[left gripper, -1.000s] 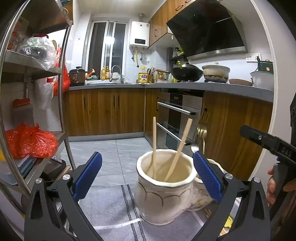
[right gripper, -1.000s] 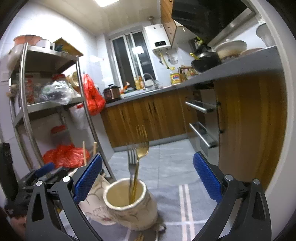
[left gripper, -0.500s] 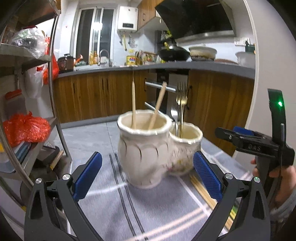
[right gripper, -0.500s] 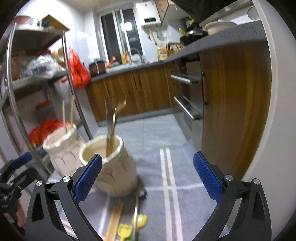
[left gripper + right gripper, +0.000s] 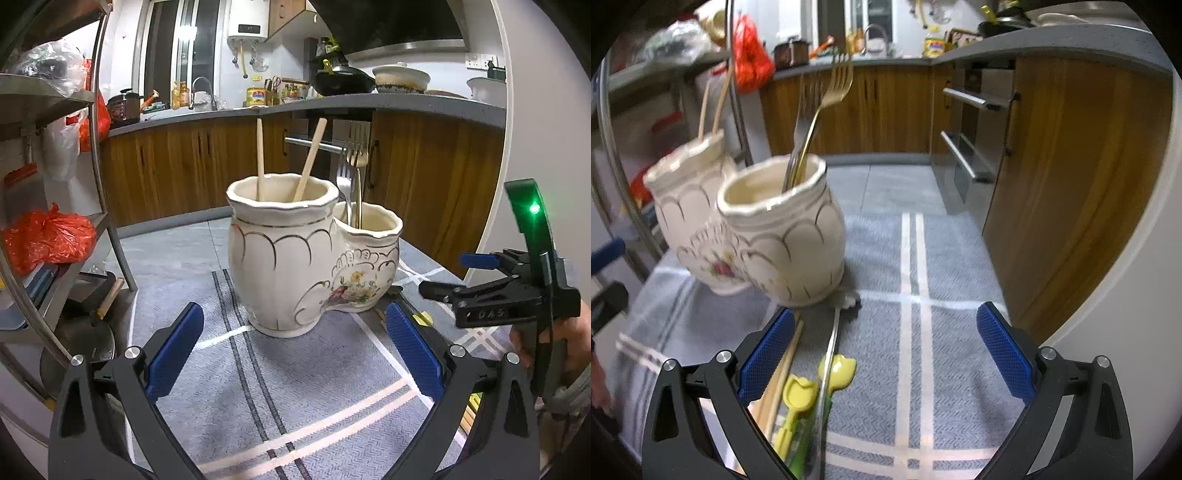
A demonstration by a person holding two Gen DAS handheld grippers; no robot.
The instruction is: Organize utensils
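Left gripper (image 5: 293,349): blue ribbed pads spread wide, nothing between them, hovering over the grey woven cloth (image 5: 229,398) with white and dark stripes that covers the table.

Just ahead of it, the ceramic holder (image 5: 295,258): glossy cream glaze, gold scallop lines, floral decal, two joined pots with wavy rims. Taller left pot holds two wooden chopsticks (image 5: 310,158), pale and round, leaning apart. Shorter right pot holds two metal forks (image 5: 357,155), one gold and one silver, tines up.

Right gripper (image 5: 476,275) shows at the left view's right edge, black body with a green LED, held in a hand (image 5: 569,343).

Right wrist view: right gripper (image 5: 884,349) is likewise wide open and holding nothing. Same holder (image 5: 783,236) seen from the fork side, slightly blurred.

Only this view shows the loose items on the cloth (image 5: 953,332) in front of the holder: a pair of chopsticks (image 5: 781,373) lying beside the left pad, two yellow plastic tulip-shaped utensils (image 5: 798,395) with green stems, and a long polished metal utensil (image 5: 827,362) lying across them, its far end touching the holder's base. Its type is unclear.

The left view catches only a sliver of those behind its right pad.
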